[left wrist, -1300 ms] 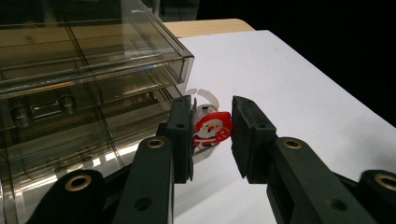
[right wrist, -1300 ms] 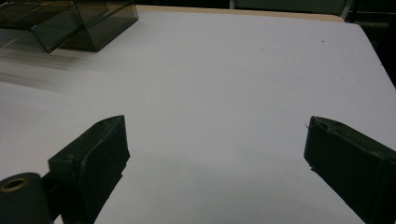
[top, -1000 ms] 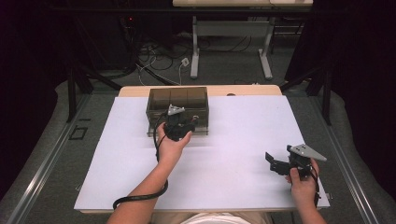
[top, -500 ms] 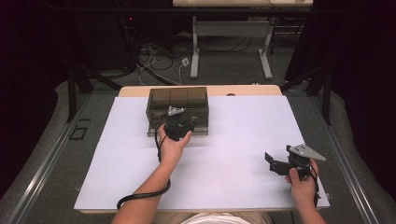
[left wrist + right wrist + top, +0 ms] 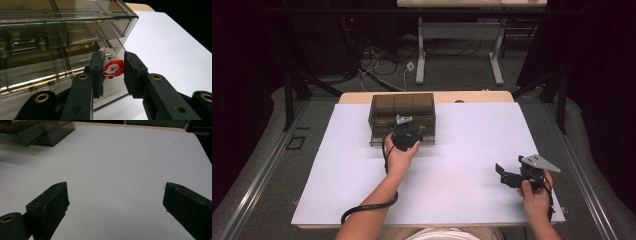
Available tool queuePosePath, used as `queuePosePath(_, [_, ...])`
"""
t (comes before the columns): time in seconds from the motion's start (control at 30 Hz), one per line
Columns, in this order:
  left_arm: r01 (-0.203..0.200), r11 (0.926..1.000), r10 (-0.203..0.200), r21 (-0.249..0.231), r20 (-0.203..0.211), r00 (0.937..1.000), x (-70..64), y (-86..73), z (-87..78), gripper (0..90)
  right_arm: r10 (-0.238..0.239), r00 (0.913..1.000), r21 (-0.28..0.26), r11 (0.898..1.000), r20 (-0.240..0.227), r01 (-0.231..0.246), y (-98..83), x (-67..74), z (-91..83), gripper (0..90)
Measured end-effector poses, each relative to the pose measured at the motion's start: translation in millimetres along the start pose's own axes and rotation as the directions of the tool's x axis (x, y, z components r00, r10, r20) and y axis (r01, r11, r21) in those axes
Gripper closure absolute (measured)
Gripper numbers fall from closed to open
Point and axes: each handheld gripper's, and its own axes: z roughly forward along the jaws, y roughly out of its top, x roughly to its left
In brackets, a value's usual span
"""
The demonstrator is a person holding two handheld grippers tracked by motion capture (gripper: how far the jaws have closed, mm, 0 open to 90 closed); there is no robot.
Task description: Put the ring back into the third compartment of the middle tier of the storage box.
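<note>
Left tongs carried slightly farther toward the smoky drawer box since a second ago.
A small Santa figure is pinched, apparently at the box's open front, far left; right tongs are held wide open, empty, over the counter.

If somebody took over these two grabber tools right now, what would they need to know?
Left gripper: jaws around a small Santa figure, held at the open front of the smoky clear drawer box; whether the jaws press it or just flank it is unclear.
Right gripper: open, empty, over the bare white table cover at the near right.
Done: Santa is at the box.
Left: probably finish moving Santa in or out of the drawer, then let go.
</note>
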Motion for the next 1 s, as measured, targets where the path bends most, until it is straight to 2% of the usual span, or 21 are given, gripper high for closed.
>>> queuePosePath(0.37, [-0.002, 0.9998, 0.002, 0.018, -0.015, 0.9999, 0.7, -6.4, 8.7, 69.4, 0.0, 1.0, -0.004, 1.0, -0.001, 0.0, -0.3, 0.4, 0.7, 6.2])
queuePosePath(0.63, [0.005, 0.9998, -0.005, 0.021, -0.017, 0.9998, 1.9, -6.8, 9.1, 68.5, 0.004, 1.0, 0.005, 1.0, -0.005, -0.004, -0.2, 1.6, 0.7, 6.2])
queuePosePath(0.73, [0.014, 0.9999, -0.014, 0.01, -0.009, 0.9999, 2.3, -6.6, 7.9, 63.4, 0.002, 1.0, 0.004, 1.0, -0.004, -0.002, 0.0, 1.2, 0.6, 6.1])
queuePosePath(1.0, [-0.013, 0.9999, 0.013, 0.003, -0.015, 0.9998, -0.1, -3.0, 5.1, 57.4, 0.0, 1.0, -0.006, 1.0, -0.001, 0.0, 0.1, -1.7, 2.0, 6.2])
